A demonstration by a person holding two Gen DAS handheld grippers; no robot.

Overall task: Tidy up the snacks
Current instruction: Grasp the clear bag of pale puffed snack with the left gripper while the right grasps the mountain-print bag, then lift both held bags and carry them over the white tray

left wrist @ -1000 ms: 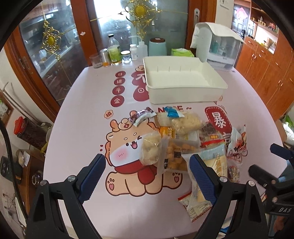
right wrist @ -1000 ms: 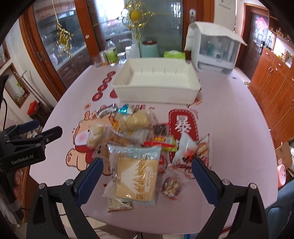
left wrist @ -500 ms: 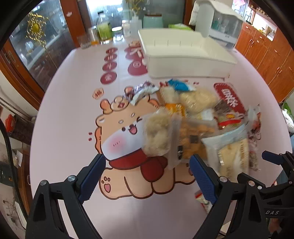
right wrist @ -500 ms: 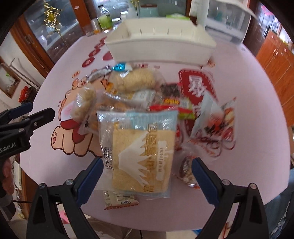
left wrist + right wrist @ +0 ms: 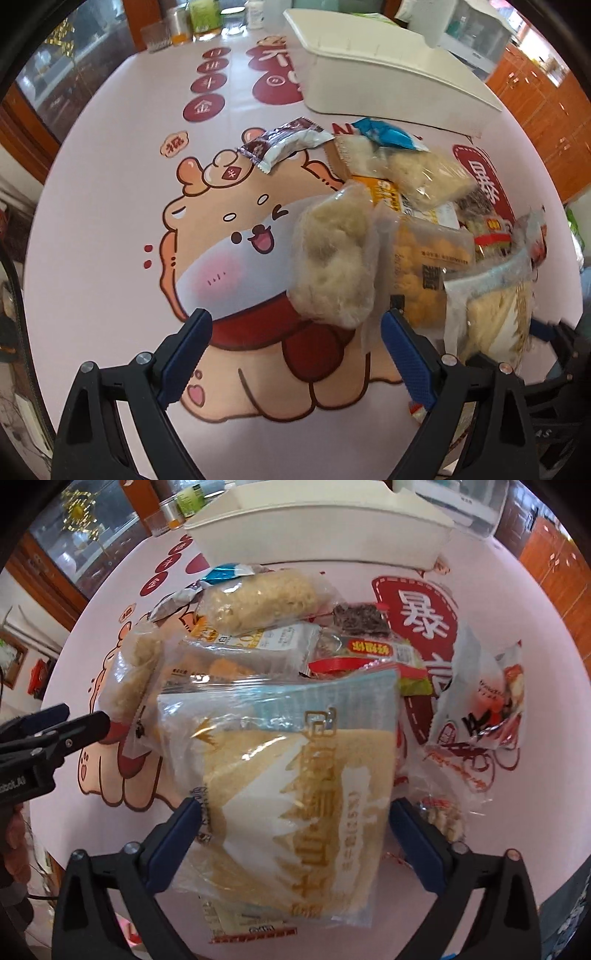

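Surface: round table [image 5: 110, 192] with a pale pink cloth, cartoon animal print [image 5: 236, 236] at centre, red medallions with characters toward 12 o'clock.
Snack pile: your snacks [image 5: 280, 653] sit heaped from the centre to 3 o'clock in the left wrist view, overlapping each other.
Bin: white tray [image 5: 373, 70] at 12 to 1 o'clock, just beyond the pile, apart from it.
Left claw: your left gripper [image 5: 295, 343] is spread wide, nothing pinched; pale puffy packet [image 5: 332, 258] lies just above the gap, toward the right finger. Contact: cannot tell.
Right claw: your right gripper [image 5: 295, 827] is spread wide, straddling the big clear-and-blue bread packet [image 5: 291, 782]; left pad looks to be at the wrapper edge, right pad stands off it, so no squeeze.
Other packets: dark-and-white sachet [image 5: 284, 142] at 12 o'clock of the pile, red-and-white bag [image 5: 480, 701] at 3 o'clock in the right wrist view.
Far edge: glasses and bottles [image 5: 192, 26] at 11 o'clock along the table rim.
Room: wooden cabinets [image 5: 546, 96] at 2 o'clock, glass doors with dark wood frames [image 5: 66, 546] at 10 o'clock, white appliance [image 5: 476, 29] behind the tray.
Hand: your fingers [image 5: 14, 834] show at 9 o'clock in the right wrist view.
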